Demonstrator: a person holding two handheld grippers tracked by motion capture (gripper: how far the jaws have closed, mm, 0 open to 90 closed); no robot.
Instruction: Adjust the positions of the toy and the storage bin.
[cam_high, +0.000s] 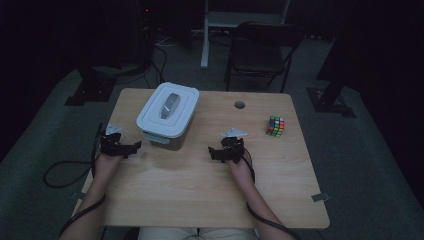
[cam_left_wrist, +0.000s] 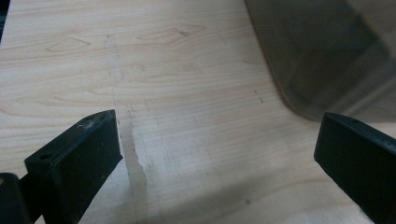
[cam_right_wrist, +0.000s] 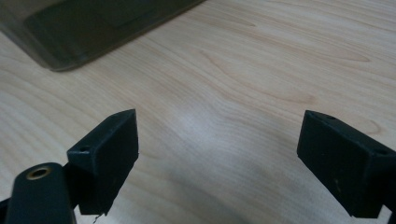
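Note:
A lidded grey plastic box (cam_high: 167, 114) with a clip latch stands on the wooden table (cam_high: 200, 185), left of the middle. My left gripper (cam_high: 121, 145) rests on the table just left of the box, open and empty. My right gripper (cam_high: 226, 150) rests to the right of the box, also open and empty. A multicoloured puzzle cube (cam_high: 275, 126) sits on the right part of the table, apart from both grippers. In the left gripper view the box's translucent wall (cam_left_wrist: 322, 56) is at the upper right, beyond the gripper (cam_left_wrist: 215, 154). In the right gripper view the box's base (cam_right_wrist: 88, 28) is at the upper left, beyond the gripper (cam_right_wrist: 219, 158).
A round cable hole (cam_high: 240, 105) is in the table near its far edge. Beyond the table stand a folding chair (cam_high: 260, 50) and dark stands on the carpet. A cable (cam_high: 60, 172) loops off the table's left side.

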